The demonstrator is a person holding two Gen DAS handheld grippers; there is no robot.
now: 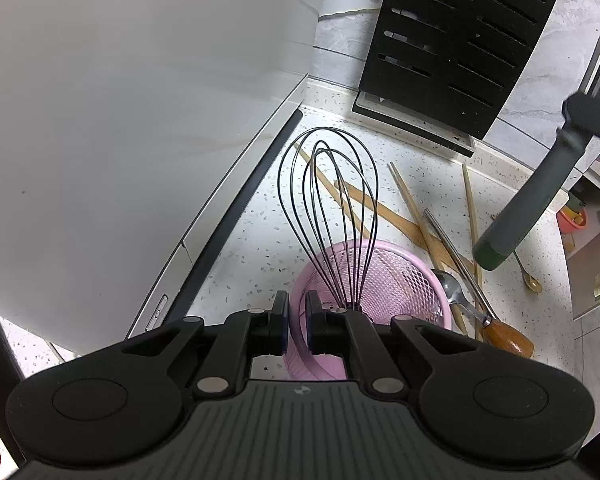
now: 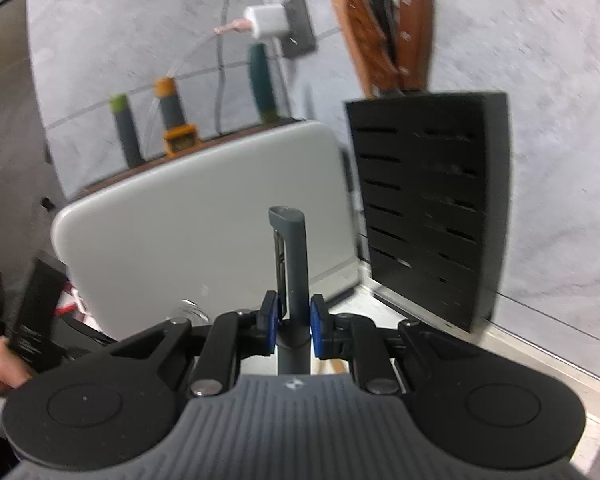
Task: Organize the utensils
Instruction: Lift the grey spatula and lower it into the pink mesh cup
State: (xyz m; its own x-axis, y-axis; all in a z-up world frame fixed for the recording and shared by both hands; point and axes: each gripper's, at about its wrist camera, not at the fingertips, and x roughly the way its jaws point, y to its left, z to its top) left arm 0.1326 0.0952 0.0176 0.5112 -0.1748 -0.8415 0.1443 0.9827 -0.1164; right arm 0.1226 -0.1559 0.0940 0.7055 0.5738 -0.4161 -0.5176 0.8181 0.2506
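Your two grippers, both gripping
Left gripper (image 1: pixel 297 322) pinches the pink mesh basket (image 1: pixel 396 276) rim; right gripper (image 2: pixel 294 326) clamps a grey utensil handle (image 2: pixel 294 264).

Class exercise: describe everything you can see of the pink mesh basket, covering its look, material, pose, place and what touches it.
The pink mesh basket is round, with a smooth solid rim over fine netted walls that look like coated metal or plastic. It sits upright on the speckled white counter, beside a white appliance. The left gripper has its jaws shut on the near rim. A black wire whisk stands inside. Wooden chopsticks and a metal spoon lie just beyond it.
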